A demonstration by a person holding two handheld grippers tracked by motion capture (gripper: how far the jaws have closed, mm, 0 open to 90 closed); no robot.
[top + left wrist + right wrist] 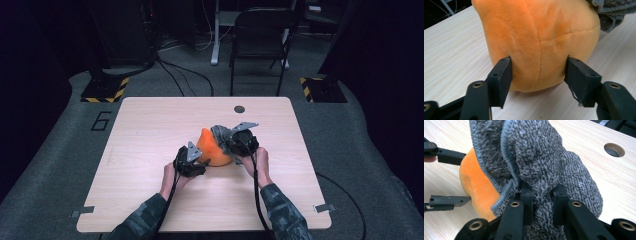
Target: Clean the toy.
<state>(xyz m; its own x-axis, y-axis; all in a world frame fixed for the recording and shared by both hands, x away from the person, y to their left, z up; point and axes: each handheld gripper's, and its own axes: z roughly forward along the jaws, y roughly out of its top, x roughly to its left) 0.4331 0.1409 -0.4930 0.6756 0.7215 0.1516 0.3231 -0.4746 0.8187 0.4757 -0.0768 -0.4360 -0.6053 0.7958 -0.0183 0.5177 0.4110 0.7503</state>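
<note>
A plush toy (pixel 212 149) sits mid-table (pixel 150 125), a cloth (pixel 222 136) draped on its right side, a hole (pixel 239 109) behind.

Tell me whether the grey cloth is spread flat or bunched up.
Bunched up. The grey cloth is gathered into folds, pinched in the right claw and draped against the orange plush, not flat on the table.

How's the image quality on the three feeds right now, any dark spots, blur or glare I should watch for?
High view: soft and low in detail; table evenly lit, room around it nearly black. Left gripper view: sharp on the orange plush toy, its underside shadowed, no glare. Right gripper view: grey knit cloth crisp, right gripper jaws dark against it.
</note>
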